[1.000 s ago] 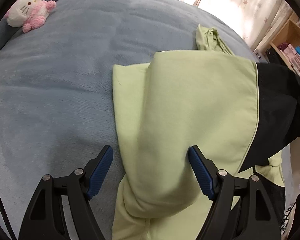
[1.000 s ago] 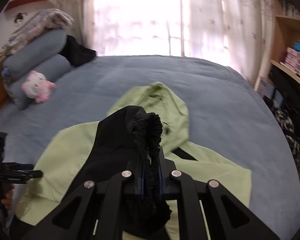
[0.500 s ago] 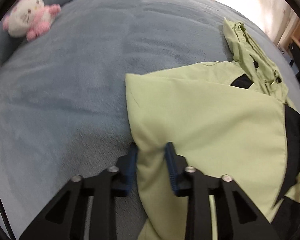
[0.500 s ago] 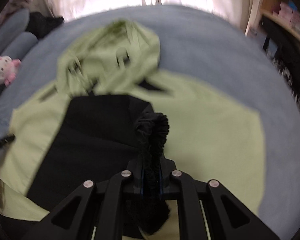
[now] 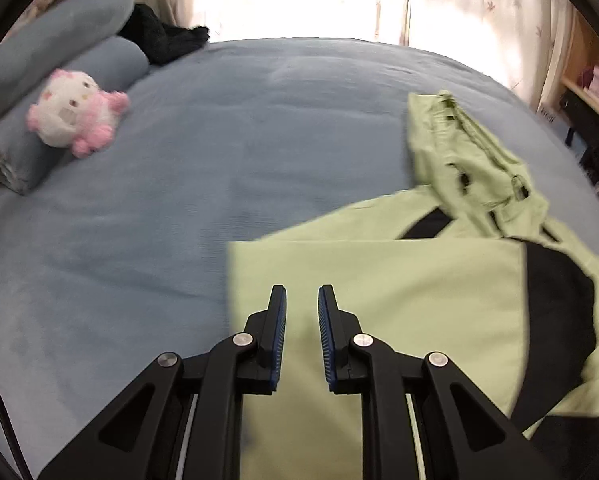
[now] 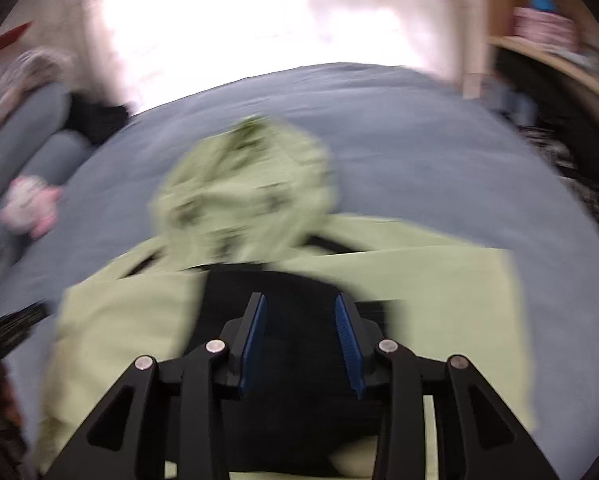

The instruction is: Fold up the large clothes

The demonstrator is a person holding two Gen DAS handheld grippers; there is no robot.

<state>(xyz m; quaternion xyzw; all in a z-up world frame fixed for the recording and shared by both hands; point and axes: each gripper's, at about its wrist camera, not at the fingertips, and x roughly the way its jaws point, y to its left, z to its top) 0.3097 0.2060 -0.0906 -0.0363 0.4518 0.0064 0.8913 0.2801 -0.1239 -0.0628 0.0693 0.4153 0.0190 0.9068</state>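
Observation:
A light green jacket (image 5: 399,280) with a black lining lies on the blue bed (image 5: 179,200). Its hood (image 5: 459,160) points toward the window, and a folded-over part shows black lining (image 5: 555,312). My left gripper (image 5: 302,300) hovers above the jacket's left edge with a narrow gap between its jaws and nothing in it. In the blurred right wrist view the jacket (image 6: 439,280) fills the middle. My right gripper (image 6: 300,308) is open and empty over the black part (image 6: 299,292).
A pink and white plush toy (image 5: 75,120) lies against grey-blue pillows (image 5: 67,40) at the far left, beside a dark garment (image 5: 159,40). Curtains and a bright window are behind the bed. Wooden shelves (image 5: 591,92) stand at the right.
My left gripper closed on the green fabric, then let go and lifted. My right gripper released the black elastic cuff and opened; the black part now lies on the jacket.

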